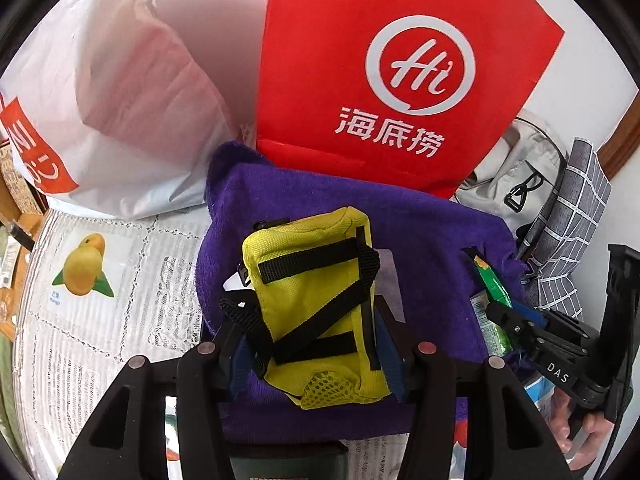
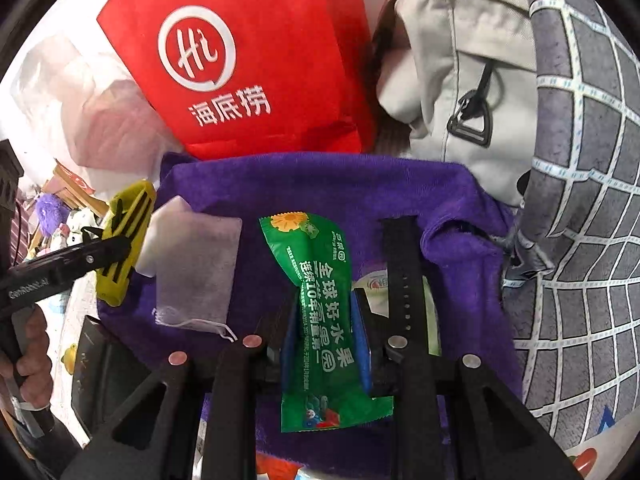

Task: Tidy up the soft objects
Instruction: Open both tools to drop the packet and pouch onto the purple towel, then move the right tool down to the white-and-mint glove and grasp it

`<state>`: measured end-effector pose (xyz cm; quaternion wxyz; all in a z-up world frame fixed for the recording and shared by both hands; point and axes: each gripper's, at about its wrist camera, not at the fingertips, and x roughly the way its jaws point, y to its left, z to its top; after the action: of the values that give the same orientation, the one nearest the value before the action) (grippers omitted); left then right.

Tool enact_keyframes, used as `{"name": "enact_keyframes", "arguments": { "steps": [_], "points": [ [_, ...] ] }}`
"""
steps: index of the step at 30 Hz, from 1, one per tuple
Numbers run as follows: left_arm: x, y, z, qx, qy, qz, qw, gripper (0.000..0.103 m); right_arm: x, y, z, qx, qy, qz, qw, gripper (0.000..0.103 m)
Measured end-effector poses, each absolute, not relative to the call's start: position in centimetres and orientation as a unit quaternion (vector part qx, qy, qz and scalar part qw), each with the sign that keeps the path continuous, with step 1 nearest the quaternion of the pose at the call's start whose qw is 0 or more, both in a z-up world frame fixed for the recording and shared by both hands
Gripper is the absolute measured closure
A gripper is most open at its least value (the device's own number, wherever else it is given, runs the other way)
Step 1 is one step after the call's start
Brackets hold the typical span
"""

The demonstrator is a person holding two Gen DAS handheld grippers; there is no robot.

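Midway, I'd judge: left gripper (image 1: 316,344) clamps the yellow pouch (image 1: 320,304), right gripper (image 2: 326,344) clamps the green packet (image 2: 320,316), both over the purple towel (image 2: 360,188), neither set down. A white sachet (image 2: 196,264) lies there already. Pouch and packet both run lengthwise away from the cameras, toward the red bag (image 1: 360,60).

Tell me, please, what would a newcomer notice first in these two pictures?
The big red bag with a white logo stands at the back. In front lies a purple towel; over it the left gripper clamps a yellow pouch, and the right gripper clamps a green packet.
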<state>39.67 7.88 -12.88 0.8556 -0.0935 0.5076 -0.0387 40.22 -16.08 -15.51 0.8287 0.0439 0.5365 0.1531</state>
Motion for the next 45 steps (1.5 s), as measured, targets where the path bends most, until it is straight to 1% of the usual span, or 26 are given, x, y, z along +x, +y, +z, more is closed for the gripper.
{"name": "enact_keyframes", "arguments": {
  "steps": [4,5,6,7,9,11,22,24,26,31,40,45],
  "points": [
    [39.9,8.1,-13.4,-0.097,0.515,-0.038,0.851,0.050,40.3,-16.0,-15.9,0.043,0.537,0.148,0.829,0.071],
    [39.9,8.0,-13.5,-0.097,0.518,-0.040,0.849,0.049,40.3,-16.0,-15.8,0.044,0.535,0.149,0.830,0.068],
    [40.0,8.0,-13.6,-0.097,0.518,-0.041,0.849,0.049,40.3,-16.0,-15.6,0.045,0.531,0.152,0.832,0.061],
    [40.0,8.0,-13.8,-0.097,0.520,-0.041,0.848,0.049,40.3,-16.1,-15.4,0.045,0.527,0.152,0.835,0.057],
    [40.0,7.9,-14.1,-0.095,0.522,-0.041,0.847,0.048,40.1,-16.3,-14.9,0.044,0.516,0.150,0.842,0.043],
    [40.1,7.8,-14.6,-0.094,0.527,-0.043,0.844,0.048,39.9,-16.4,-14.4,0.041,0.508,0.150,0.847,0.038],
    [40.3,6.9,-15.3,-0.089,0.534,-0.051,0.839,0.043,39.2,-16.9,-13.1,0.044,0.494,0.133,0.858,0.037],
    [40.3,6.8,-15.3,-0.090,0.534,-0.054,0.839,0.038,39.0,-16.8,-12.7,0.039,0.489,0.130,0.861,0.037],
    [40.3,6.8,-15.0,-0.093,0.532,-0.056,0.840,0.028,38.6,-16.6,-12.1,0.033,0.482,0.128,0.866,0.037],
    [40.0,6.8,-14.1,-0.088,0.522,-0.051,0.847,0.022,37.1,-16.0,-10.2,0.024,0.467,0.140,0.873,0.037],
    [39.2,7.1,-12.6,-0.098,0.517,-0.050,0.849,0.022,31.8,-14.8,-8.4,-0.001,0.455,0.158,0.876,0.037],
    [38.3,6.7,-11.2,-0.090,0.510,-0.050,0.854,0.022,28.1,-13.9,-9.6,-0.021,0.469,0.159,0.868,0.037]
  ]
}}
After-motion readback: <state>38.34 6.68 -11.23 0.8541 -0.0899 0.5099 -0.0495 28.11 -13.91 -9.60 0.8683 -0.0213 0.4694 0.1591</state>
